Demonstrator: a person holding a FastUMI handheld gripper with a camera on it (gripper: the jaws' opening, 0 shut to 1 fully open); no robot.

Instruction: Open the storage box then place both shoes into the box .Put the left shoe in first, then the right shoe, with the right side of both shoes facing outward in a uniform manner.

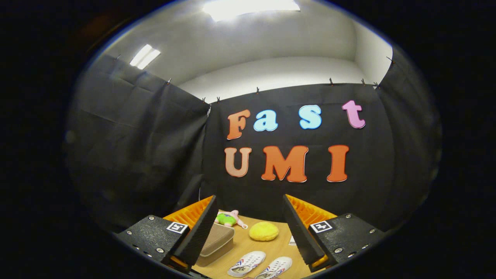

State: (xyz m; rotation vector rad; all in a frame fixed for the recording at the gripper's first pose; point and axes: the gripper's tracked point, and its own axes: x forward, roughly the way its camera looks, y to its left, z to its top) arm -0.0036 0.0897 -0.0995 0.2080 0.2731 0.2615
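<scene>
Black cloth walls a wooden worktop (248,242) where the closed storage box (217,240) sits beside two white shoes (259,264), all below the claw (248,228), whose fingers stand wide apart and empty. Approaching from this height, it could bump the nearby yellow plush (263,231) or pick the wrong shoe, since left and right look alike.

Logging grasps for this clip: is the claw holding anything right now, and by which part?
Nothing is held. The claw is open, its fingers wide apart with only air between them; the two shoes and the storage box lie untouched on the table beyond.
</scene>
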